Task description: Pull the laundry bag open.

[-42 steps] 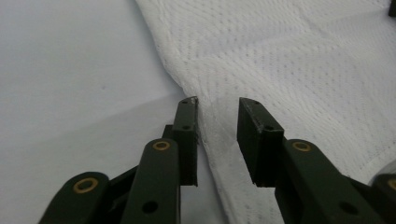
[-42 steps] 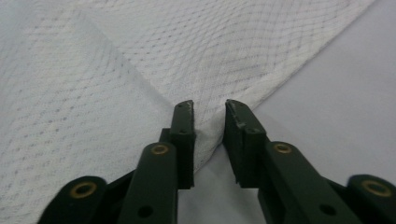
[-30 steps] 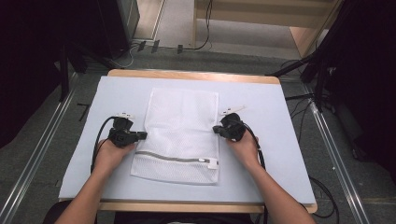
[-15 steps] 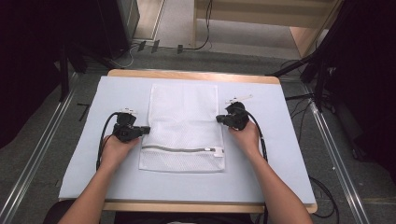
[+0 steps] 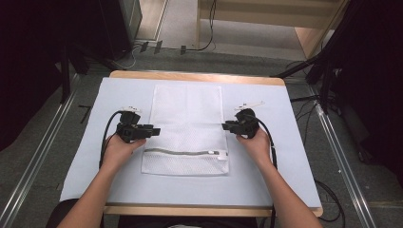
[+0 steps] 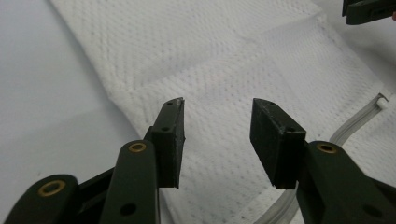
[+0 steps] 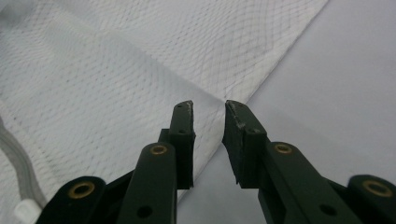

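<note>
Mesh bag [image 5: 187, 118] is lying flat on the table [image 5: 285, 156], zipper [image 5: 183, 152] nearest the person. Left gripper [image 5: 154, 130] is gaping wide over the bag's edge, gripping nothing. Right gripper [image 5: 225, 126] is standing slightly open, empty.

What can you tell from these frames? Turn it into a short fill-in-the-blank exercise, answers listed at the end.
1. The white mesh laundry bag lies flat on a pale ____ mat.
2. The bag's zipper runs along the end ____ the person.
3. The left gripper has its jaws ____, with nothing between them.
4. The right gripper points at the bag's ____.

Answers: blue; nearest; open; edge
</note>
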Tool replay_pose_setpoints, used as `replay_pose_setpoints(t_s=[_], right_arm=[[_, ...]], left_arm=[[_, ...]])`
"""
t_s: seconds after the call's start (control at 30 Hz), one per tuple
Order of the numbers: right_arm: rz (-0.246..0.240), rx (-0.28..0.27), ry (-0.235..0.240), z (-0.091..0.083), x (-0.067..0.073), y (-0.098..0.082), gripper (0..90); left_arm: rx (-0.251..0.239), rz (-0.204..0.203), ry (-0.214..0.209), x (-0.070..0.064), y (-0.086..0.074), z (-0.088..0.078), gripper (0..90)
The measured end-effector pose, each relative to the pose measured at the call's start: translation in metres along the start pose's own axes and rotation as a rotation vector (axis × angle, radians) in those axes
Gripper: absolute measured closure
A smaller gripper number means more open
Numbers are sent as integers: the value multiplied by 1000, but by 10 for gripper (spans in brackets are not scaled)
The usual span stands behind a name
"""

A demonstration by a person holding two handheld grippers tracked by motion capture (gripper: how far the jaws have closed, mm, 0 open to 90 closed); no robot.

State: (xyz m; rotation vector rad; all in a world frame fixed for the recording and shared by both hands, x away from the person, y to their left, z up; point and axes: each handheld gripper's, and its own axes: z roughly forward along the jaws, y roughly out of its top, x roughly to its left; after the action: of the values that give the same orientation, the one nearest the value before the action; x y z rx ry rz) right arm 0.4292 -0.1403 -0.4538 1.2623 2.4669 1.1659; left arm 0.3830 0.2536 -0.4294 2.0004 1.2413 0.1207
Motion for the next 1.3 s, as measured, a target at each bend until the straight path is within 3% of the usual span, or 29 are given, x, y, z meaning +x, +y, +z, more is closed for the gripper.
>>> replay_pose_setpoints(t_s=[0.3, 0.53, 0.8, 1.1, 1.3], right_arm=[[-23, 7, 30, -10, 11, -11, 728], [-70, 5, 58, -20, 25, -20, 646], [-98, 9, 81, -29, 38, -30, 637], [-107, 37, 97, -31, 43, -42, 733], [-110, 86, 104, -24, 47, -46, 832]], left_arm=[[18, 43, -32, -16, 7, 5, 470], [26, 57, -74, -29, 9, 9, 437], [65, 128, -89, -49, 9, 15, 440], [66, 157, -120, -67, 11, 24, 461], [77, 183, -152, -78, 12, 32, 565]])
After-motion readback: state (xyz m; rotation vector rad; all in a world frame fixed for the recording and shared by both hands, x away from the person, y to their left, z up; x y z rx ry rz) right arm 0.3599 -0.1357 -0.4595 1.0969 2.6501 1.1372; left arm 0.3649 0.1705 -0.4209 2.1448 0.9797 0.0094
